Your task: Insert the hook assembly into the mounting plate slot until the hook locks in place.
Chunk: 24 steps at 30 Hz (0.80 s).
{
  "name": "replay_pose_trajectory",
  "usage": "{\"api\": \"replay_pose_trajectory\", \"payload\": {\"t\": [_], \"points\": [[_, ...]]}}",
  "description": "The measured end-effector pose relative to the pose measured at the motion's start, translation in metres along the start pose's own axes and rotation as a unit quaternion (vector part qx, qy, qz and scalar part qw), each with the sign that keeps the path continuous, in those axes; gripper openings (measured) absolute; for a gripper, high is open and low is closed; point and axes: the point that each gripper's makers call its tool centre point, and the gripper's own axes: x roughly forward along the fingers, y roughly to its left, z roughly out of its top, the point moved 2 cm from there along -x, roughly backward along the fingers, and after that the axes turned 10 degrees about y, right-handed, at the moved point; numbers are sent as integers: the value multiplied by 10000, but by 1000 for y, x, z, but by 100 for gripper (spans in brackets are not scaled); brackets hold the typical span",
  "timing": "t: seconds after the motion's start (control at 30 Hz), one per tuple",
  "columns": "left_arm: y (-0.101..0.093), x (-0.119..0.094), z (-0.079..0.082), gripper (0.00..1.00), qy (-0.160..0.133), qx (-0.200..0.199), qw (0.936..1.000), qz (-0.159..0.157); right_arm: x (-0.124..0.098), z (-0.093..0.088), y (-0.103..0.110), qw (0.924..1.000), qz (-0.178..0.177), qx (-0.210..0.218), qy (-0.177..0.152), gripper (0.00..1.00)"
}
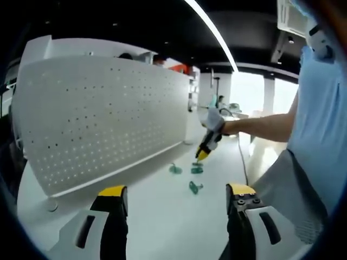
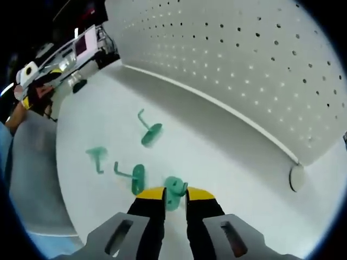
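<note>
The right hand-held gripper (image 2: 175,193) is clenched on a green hook assembly (image 2: 173,190) low over the white bench (image 2: 227,179). Just to its left lie three more green hooks (image 2: 134,177), spread toward the bench's left edge, with bare bench surface to its right. Ahead of it stands the white perforated mounting plate (image 2: 260,65), its lower edge meeting the bench. The left hand-held gripper (image 1: 178,197) is released, jaws wide apart over bare bench, the plate ahead on its left.
</note>
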Motion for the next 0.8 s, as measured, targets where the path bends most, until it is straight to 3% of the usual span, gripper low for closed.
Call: {"api": "replay_pose_trajectory", "payload": {"t": [0.8], "points": [[0, 0, 0, 74, 1, -2, 10000, -9, 3, 0, 1, 9999, 85, 36, 97, 4]]}}
